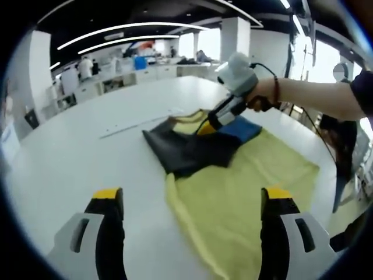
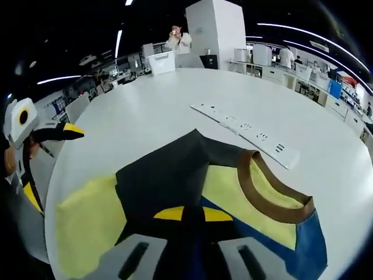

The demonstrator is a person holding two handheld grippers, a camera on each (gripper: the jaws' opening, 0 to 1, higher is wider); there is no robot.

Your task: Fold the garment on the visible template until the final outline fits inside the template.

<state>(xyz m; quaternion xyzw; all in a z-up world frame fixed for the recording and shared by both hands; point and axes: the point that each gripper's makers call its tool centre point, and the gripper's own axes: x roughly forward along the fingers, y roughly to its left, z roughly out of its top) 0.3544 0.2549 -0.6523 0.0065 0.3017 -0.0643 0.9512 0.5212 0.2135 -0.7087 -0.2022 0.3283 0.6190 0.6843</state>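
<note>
A yellow shirt with a brown collar, a dark sleeve and a blue sleeve lies flat on the white table. The dark sleeve is folded in over the shirt's chest. In the right gripper view my right gripper is shut on the dark sleeve, with fabric pinched between its yellow tips. It enters the left gripper view as the right gripper, held by a hand and pressed low on the shirt near the collar. My left gripper hangs open above the near hem, nothing between its jaws.
A long white strip with dark marks lies on the table beyond the collar. The left gripper shows past the table's edge in the right gripper view. Desks, a white pillar and people stand far behind.
</note>
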